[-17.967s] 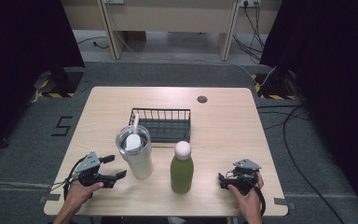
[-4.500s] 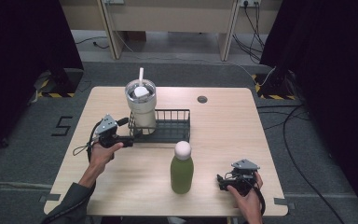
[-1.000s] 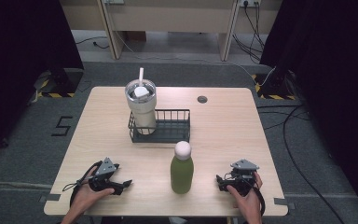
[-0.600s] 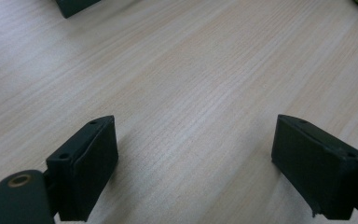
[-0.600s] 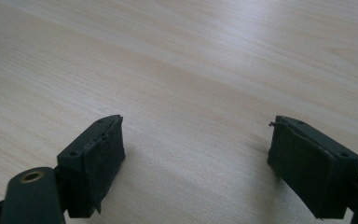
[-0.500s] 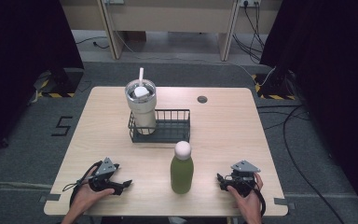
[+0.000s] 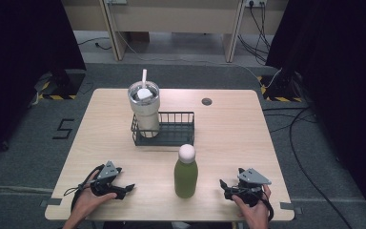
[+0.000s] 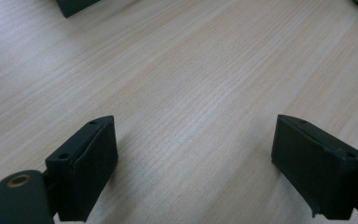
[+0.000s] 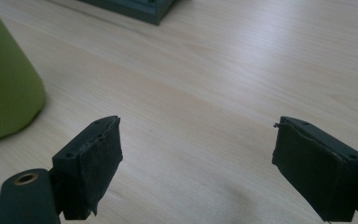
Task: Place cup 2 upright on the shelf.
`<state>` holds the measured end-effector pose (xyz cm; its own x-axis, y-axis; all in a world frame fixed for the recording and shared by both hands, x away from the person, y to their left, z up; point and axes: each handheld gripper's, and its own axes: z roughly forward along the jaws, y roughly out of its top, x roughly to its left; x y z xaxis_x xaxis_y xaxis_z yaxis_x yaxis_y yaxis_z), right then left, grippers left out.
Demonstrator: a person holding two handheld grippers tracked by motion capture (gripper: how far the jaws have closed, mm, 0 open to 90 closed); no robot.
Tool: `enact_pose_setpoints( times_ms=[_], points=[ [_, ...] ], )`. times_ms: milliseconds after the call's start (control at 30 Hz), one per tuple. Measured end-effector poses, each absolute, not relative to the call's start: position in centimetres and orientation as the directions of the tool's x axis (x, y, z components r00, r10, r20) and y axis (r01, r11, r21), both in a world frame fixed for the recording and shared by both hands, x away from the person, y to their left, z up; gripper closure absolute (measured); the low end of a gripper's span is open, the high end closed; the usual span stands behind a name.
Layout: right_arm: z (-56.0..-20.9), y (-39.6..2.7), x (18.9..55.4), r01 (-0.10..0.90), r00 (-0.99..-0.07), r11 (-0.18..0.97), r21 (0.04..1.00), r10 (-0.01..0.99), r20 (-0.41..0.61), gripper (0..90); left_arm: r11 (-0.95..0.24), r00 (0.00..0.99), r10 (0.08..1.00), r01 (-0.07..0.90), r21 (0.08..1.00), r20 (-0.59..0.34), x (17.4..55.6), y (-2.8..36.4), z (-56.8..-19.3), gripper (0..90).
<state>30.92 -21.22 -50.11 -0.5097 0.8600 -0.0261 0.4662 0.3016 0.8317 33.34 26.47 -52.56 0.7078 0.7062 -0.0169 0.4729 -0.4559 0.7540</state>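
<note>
Table [image 7: 228, 138], light wood. We list a green bottle [image 7: 186, 172] with a white cap, upright near the front edge, between the two grippers and touching neither. Behind it, a dark wire basket [image 7: 174, 129] holding an upright tumbler [image 7: 144, 109] with a straw in its left end. Left gripper [image 7: 124, 189] — jaws spread over bare wood, nothing between them. Right gripper [image 7: 225, 186] — jaws parted in its own view, having just been closing, with only bare table between; the bottle stands just to its left.
</note>
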Motion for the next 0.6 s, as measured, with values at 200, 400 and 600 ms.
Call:
enact_pose_setpoints(
  times_ms=[200, 400, 600],
  points=[
    [-49.4, -20.6, 30.0, 0.422, -0.554, 0.301, 0.855, 0.832, -0.02, 15.3, -0.457, 0.708, 0.706, 0.473, 0.753, -0.016, 33.3, 26.5, -52.6, 13.5],
    [-48.6, -20.0, 29.0, 0.389, -0.594, 0.277, 0.879, 0.804, 0.01, 15.4, -0.456, 0.707, 0.707, 0.473, 0.753, -0.017, 33.3, 26.5, -52.6, 13.5],
    [-47.6, -19.1, 28.1, 0.346, -0.634, 0.274, 0.897, 0.773, 0.008, 15.6, -0.457, 0.708, 0.706, 0.474, 0.753, -0.017, 33.3, 26.5, -52.6, 13.5]
  ],
)
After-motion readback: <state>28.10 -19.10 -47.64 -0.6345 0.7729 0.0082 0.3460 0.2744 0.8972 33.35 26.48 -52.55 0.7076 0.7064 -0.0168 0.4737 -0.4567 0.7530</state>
